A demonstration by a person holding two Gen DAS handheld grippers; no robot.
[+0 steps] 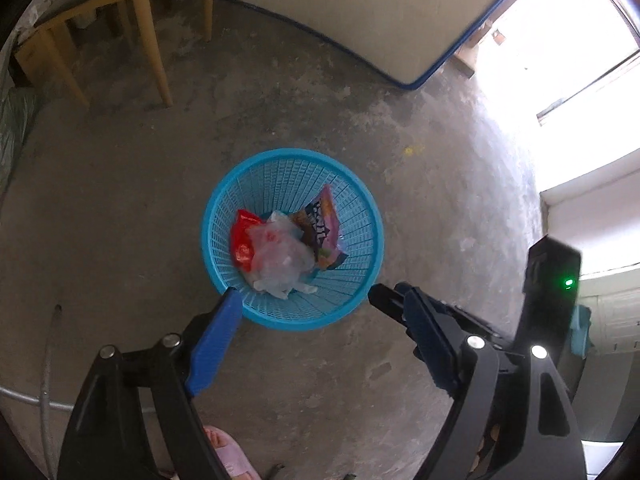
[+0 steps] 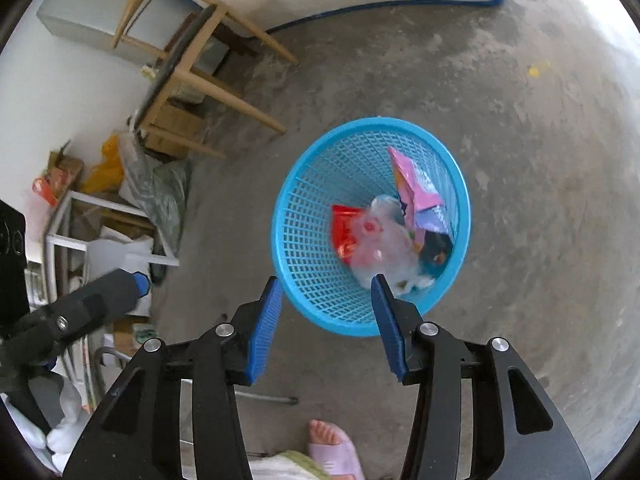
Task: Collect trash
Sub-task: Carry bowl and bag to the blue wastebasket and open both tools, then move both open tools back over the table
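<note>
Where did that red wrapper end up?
The red wrapper lies inside the blue basket on the concrete floor, on the left in both views, against the clear plastic bag.

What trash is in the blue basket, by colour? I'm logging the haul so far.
Inside the blue basket:
Red wrapper: 1
Clear plastic bag: 1
Pink-purple snack packet: 1
Total visible: 3. Anything beneath them is hidden.

One blue mesh basket [image 2: 304,216] stands on the floor. It holds three pieces of trash: one red wrapper [image 2: 345,226], one clear plastic bag [image 2: 384,244] and one pink-purple snack packet [image 2: 418,194].
</note>
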